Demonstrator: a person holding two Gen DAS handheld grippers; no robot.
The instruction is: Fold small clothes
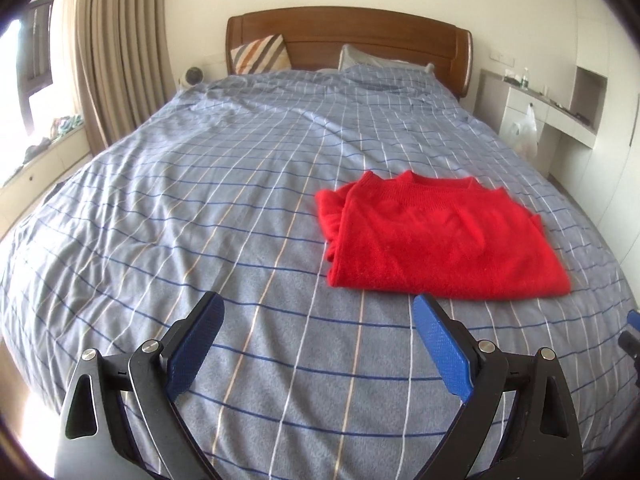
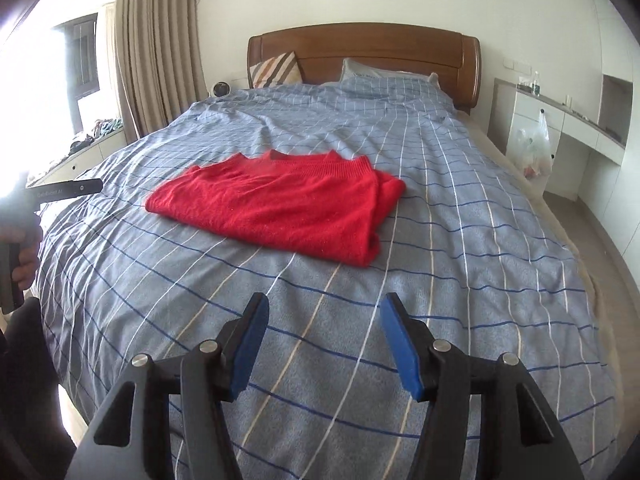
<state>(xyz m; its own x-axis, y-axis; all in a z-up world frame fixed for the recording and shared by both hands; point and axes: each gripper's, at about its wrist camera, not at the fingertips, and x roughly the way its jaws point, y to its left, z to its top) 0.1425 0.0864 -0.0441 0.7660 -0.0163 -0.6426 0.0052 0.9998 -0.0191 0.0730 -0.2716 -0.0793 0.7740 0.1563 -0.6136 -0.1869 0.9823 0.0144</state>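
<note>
My left tongs (image 1: 318,330) hang spread apart over the blue checked bed (image 1: 200,200), gripping nothing; the folded red sweater (image 1: 436,236) lies flat ahead and to their right. My right tongs (image 2: 324,332) gape empty too, with the sweater ahead and slightly to their left, well clear of both.

Red sweater (image 1: 436,240): fuzzy knit cloth, matt, ribbed at the collar. Duvet cover (image 1: 200,200) under it: soft woven cotton-like cloth, matt, lightly creased. Headboard (image 1: 348,36): polished wood, slight sheen. My left gripper (image 1: 318,312) and right gripper (image 2: 324,312): matt black plastic arms, dimpled blue rubbery pads (image 1: 440,344), bright metal pivot pins.
</note>
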